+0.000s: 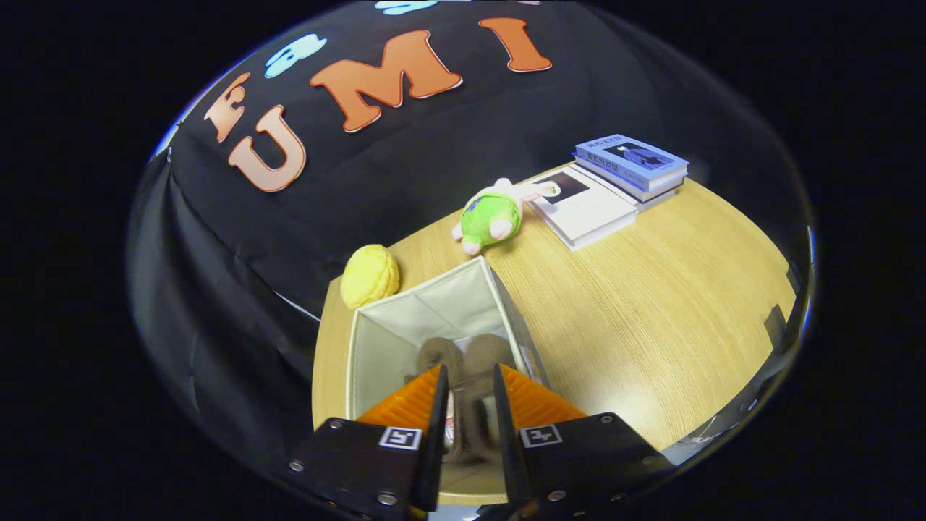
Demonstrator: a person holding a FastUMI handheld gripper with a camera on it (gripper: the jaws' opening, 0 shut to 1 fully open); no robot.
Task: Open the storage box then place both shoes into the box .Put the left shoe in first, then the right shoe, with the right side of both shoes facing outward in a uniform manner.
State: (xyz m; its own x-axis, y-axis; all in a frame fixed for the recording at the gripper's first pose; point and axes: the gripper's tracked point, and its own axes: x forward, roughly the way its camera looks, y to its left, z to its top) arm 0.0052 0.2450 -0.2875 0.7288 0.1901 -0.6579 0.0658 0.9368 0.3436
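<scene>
My gripper [469,380] hangs right over the open box [376,325], a cream fabric cube on the wood-grain table [651,318], and my orange ribbed fingers [405,398] sit a narrow gap apart. I honestly can't tell if they're pinching anything. Two fuzzy brown shoes [463,354] sit inside the box just past the tips; beyond it are a bumpy yellow toy [370,276], a green plush [493,215] and flat books [615,188].

The tool [469,383] stands over the open box [427,318], its fingers [412,401] covering the near rim and much of the interior. Two brown shoes [463,358] lie inside, their near parts blurred in the gap. Contact between fingers and shoe is possibly present but unclear. The worktop [651,325] is cut off behind the fingers.
</scene>
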